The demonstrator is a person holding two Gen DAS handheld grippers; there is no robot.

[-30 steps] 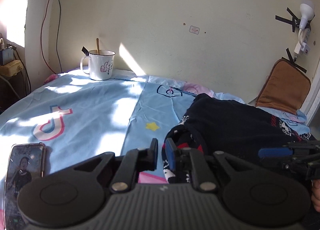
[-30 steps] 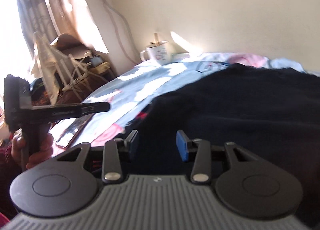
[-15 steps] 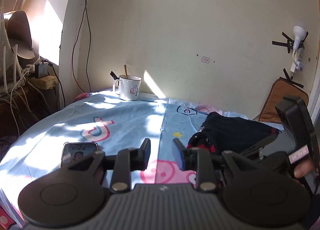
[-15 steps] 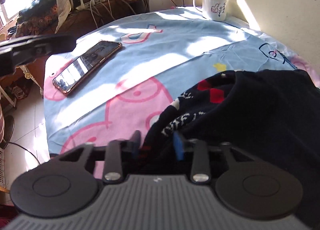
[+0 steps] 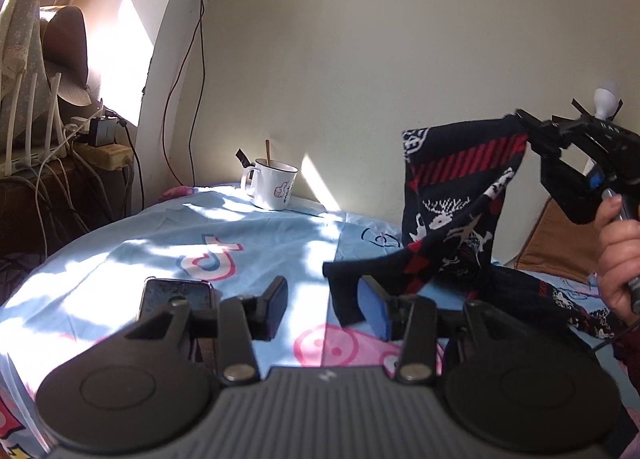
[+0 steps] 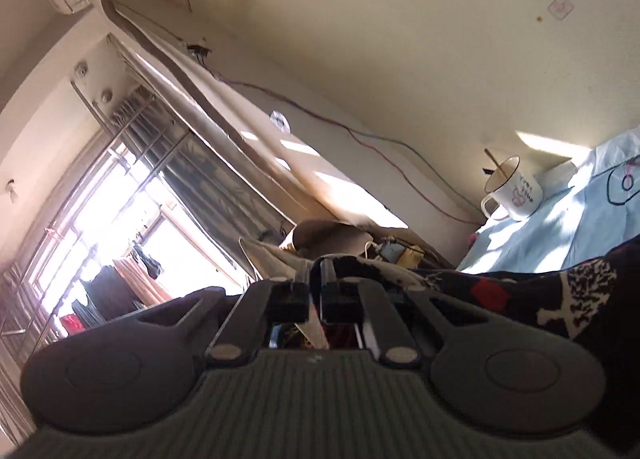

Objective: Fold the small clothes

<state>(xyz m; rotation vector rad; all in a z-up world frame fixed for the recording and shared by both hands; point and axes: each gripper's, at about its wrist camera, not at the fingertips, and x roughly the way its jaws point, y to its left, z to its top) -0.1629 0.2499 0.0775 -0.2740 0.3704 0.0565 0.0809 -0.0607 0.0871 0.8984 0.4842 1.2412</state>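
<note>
A small dark garment [image 5: 460,199] with red stripes and white reindeer print hangs in the air at the right of the left wrist view. My right gripper [image 5: 530,131] is shut on its top corner and holds it up; in the right wrist view the gripper [image 6: 316,299] pinches the cloth [image 6: 560,291]. The garment's lower part trails down onto the blue sheet [image 5: 200,235]. My left gripper [image 5: 322,303] is open and empty, with a hanging corner of the garment just in front of its right finger.
A phone [image 5: 176,295] lies on the sheet at the left of my left gripper. A white mug [image 5: 274,185] with a stick in it stands at the back by the wall. A brown cushion [image 5: 556,251] leans at the right. Cables and clutter sit at the left.
My right gripper closed on the garment and lifted it high off the bed, tilting upward. My left gripper pulled back and opened wider.
</note>
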